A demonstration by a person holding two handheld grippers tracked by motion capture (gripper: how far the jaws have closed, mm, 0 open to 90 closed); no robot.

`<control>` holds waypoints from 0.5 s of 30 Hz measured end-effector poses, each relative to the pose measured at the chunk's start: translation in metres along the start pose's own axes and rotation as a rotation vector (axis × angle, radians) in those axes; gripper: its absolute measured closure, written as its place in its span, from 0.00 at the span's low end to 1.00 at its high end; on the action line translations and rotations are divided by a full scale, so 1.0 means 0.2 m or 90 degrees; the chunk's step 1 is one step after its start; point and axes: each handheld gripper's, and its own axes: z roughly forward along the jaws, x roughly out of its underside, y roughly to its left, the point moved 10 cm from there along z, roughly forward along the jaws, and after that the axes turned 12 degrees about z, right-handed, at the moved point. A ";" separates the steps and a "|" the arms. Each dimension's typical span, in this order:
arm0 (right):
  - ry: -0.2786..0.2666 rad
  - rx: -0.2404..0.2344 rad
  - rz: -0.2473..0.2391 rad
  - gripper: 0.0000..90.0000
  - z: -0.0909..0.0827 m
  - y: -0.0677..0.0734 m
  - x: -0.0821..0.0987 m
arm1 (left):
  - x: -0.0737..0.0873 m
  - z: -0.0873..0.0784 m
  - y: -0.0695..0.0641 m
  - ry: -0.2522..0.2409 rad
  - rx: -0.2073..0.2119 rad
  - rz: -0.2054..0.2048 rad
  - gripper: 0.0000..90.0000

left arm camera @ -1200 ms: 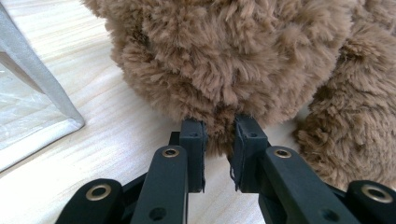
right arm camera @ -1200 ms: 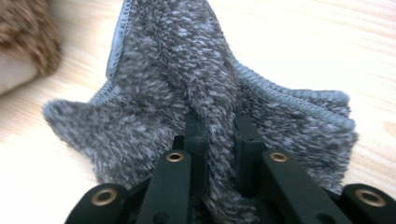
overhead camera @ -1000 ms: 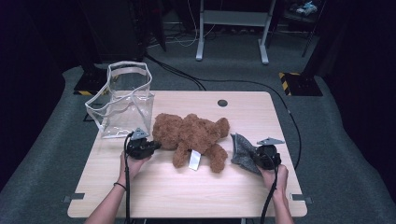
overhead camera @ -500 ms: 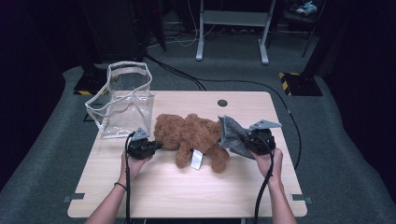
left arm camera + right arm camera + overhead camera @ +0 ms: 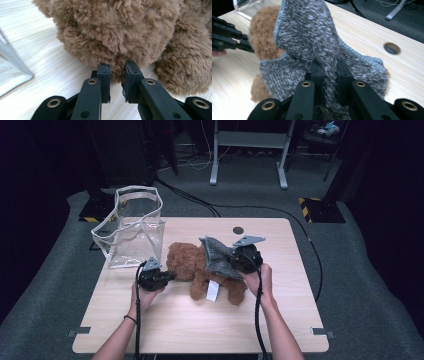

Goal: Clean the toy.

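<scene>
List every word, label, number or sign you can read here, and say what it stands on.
No text can be read in these pictures.
White tag on the brown teddy bear: too small to tell if anything is printed on it.
Yellow-and-black striped marks on the floor past the table: a warning pattern, no words.
Clear bag and grey cloth: no lettering visible.

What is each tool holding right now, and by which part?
The left tool pinches fur at the teddy bear's edge. The right tool grips a fold of the grey cloth.
</scene>
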 end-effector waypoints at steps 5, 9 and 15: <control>0.005 -0.029 -0.023 0.88 0.12 0.13 -0.04 | 0.00 0.00 0.00 0.000 0.000 0.001 0.87; 0.008 -0.041 -0.043 0.88 0.21 0.23 -0.08 | 0.00 0.00 0.00 0.002 0.003 -0.001 0.87; 0.028 -0.042 -0.046 0.88 0.33 0.33 -0.09 | 0.00 0.00 0.00 0.000 0.002 -0.004 0.87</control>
